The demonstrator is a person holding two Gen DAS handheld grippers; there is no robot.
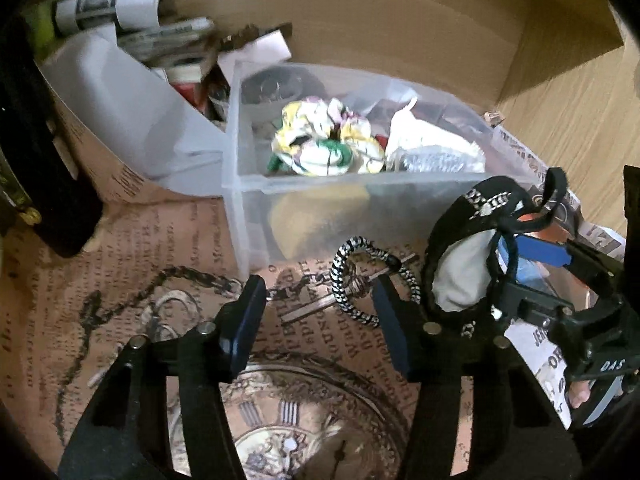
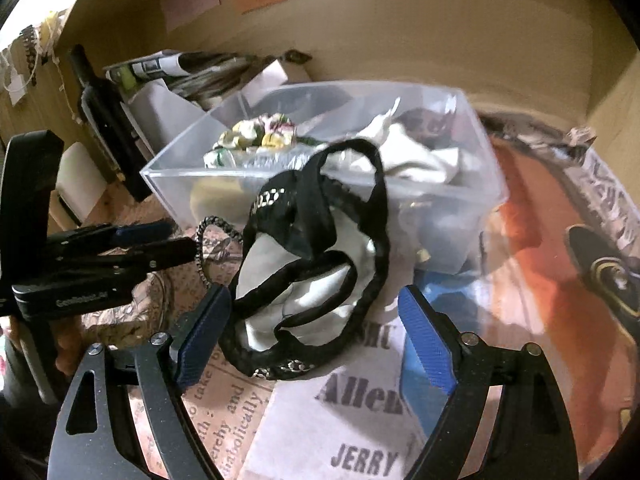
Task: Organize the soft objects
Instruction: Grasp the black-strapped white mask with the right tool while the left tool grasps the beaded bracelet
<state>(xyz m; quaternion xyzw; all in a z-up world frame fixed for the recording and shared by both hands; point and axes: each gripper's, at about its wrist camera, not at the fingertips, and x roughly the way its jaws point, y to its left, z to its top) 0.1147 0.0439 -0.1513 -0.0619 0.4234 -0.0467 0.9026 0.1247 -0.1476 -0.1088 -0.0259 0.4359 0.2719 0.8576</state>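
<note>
A clear plastic bin (image 1: 320, 192) (image 2: 192, 168) holds a floral scrunchie (image 1: 324, 140) (image 2: 260, 136) and white cloth (image 2: 412, 156). A black-and-white fabric piece with black trim (image 2: 304, 280) (image 1: 456, 260) hangs between the open fingers of my right gripper (image 2: 316, 336); whether a pad touches it is unclear. A black-and-white braided hair tie (image 1: 360, 280) (image 2: 216, 240) lies on the printed paper just beyond my left gripper (image 1: 316, 320), which is open and empty. The right gripper shows in the left wrist view (image 1: 552, 248), and the left gripper in the right wrist view (image 2: 160, 240).
Vintage newspaper-print paper (image 1: 140, 280) covers the surface. A white holder with rolled papers and pens (image 1: 120, 40) stands behind left of the bin. A dark bottle (image 2: 104, 120) stands at left. A cardboard wall (image 1: 400, 20) closes the back. A black shoe-like object (image 2: 600, 264) lies at right.
</note>
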